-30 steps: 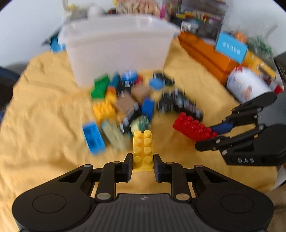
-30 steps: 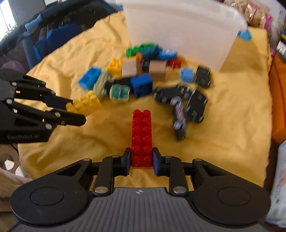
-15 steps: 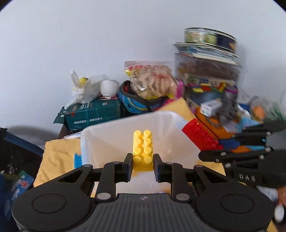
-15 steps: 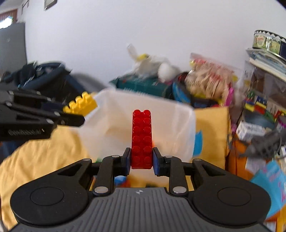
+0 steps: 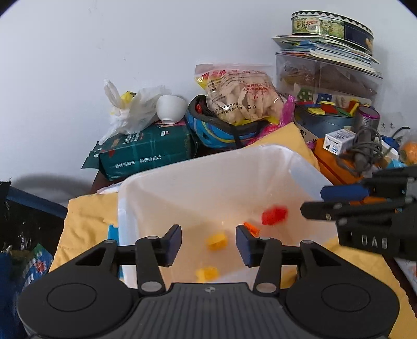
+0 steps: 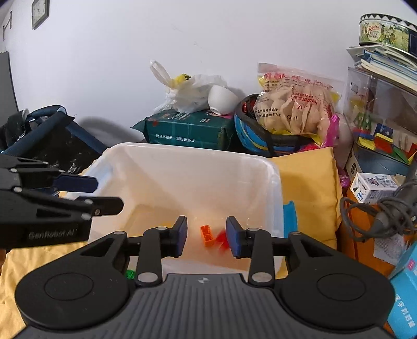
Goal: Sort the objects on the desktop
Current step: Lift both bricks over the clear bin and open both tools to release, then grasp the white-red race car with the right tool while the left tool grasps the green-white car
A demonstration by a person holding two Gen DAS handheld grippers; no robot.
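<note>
Bricks drop into the white bin (image 5: pixel 161 198): my left gripper (image 5: pixel 208 241) and right gripper (image 6: pixel 206 236) have just been opening above it, nothing between their jaws, so the yellow brick (image 5: pixel 216 241) and red brick (image 5: pixel 273 215) fall inside.

White wall (image 6: pixel 109 65) behind; framed clock (image 6: pixel 40 13) upper left; yellow cloth (image 6: pixel 310 182) over tabletop.

1. Translucent, smooth plastic bin (image 5: pixel 161 193) sits on a matt yellow cloth (image 6: pixel 310 187).
2. Glossy plastic bricks: red brick (image 5: pixel 274 215), yellow brick (image 5: pixel 216 241).
3. Crinkled clear plastic snack bag (image 6: pixel 294 109).
</note>
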